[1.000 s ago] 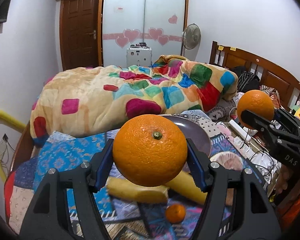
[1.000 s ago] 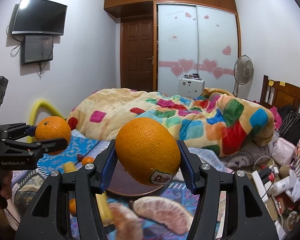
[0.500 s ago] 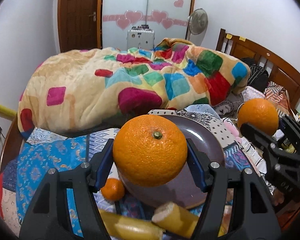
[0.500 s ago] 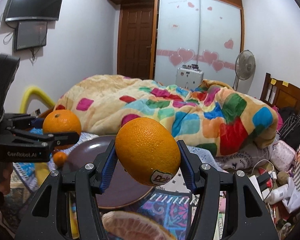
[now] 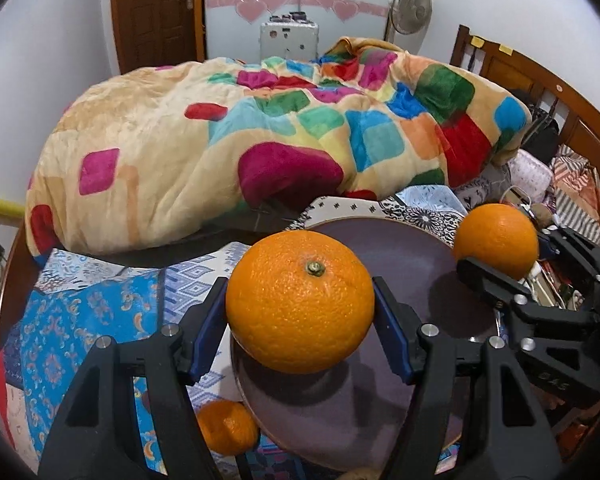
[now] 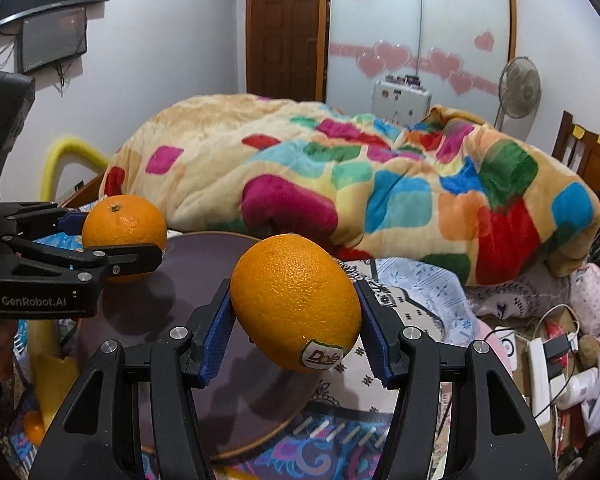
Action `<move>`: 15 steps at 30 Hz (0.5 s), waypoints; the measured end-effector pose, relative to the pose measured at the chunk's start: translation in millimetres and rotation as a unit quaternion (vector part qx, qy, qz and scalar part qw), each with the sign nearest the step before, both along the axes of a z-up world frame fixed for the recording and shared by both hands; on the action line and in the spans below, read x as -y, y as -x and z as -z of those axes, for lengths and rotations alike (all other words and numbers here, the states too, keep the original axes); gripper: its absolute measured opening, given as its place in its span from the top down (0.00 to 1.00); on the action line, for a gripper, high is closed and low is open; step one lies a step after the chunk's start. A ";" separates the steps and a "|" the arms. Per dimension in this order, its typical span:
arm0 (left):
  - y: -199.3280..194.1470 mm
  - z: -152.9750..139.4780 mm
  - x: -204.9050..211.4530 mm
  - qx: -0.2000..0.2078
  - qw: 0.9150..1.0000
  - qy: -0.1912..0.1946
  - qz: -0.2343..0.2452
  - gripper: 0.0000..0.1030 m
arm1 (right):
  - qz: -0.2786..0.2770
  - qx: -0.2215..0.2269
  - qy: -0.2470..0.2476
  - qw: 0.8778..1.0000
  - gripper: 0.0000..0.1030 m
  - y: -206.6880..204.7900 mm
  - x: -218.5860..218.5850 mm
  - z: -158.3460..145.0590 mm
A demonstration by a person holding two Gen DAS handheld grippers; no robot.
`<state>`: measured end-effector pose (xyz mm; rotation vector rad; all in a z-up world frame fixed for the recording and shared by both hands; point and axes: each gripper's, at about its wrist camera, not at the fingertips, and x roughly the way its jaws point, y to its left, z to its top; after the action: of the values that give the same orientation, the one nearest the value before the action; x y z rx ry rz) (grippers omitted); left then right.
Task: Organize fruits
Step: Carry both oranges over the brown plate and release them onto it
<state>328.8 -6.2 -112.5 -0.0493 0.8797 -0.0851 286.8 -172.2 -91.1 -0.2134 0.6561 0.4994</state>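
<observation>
My left gripper (image 5: 300,312) is shut on a large orange (image 5: 300,300) with its stem up, held just above the near left part of a dark purple plate (image 5: 412,264). My right gripper (image 6: 296,316) is shut on an orange with a Dole sticker (image 6: 296,300), held above the plate's right edge (image 6: 204,264). Each gripper shows in the other's view: the right one (image 5: 496,240) at the plate's far right, the left one (image 6: 124,232) at its far left. A small mandarin (image 5: 226,426) lies left of the plate.
The plate lies on a patterned blue cloth (image 5: 80,320) on a bed. A bulky colourful quilt (image 5: 260,140) rises just behind it. A banana piece (image 6: 54,372) lies left of the plate. Cables and a power strip (image 6: 540,364) clutter the right side, with a wooden headboard (image 5: 540,92) beyond.
Both grippers have moved forward and down with their oranges, now over the plate. The bananas and pomelo slices have slipped out of view below.
</observation>
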 end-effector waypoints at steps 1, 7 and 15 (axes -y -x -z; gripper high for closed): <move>-2.4 1.5 0.4 -0.007 1.000 0.004 0.004 0.34 | 0.002 -0.004 0.002 1.000 0.47 -1.7 -1.1 2.1; -12.3 10.5 5.8 -0.034 0.999 -0.003 0.013 0.34 | -0.008 -0.035 0.009 0.999 0.47 -10.9 -6.3 12.5; -20.7 20.4 1.7 -0.065 0.998 0.023 0.012 0.34 | -0.030 -0.053 0.054 0.997 0.46 -15.2 -20.9 17.9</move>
<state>349.5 -7.9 -133.0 -0.0887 1.0081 -0.1252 302.0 -151.3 -109.0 -0.3101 0.7832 0.5368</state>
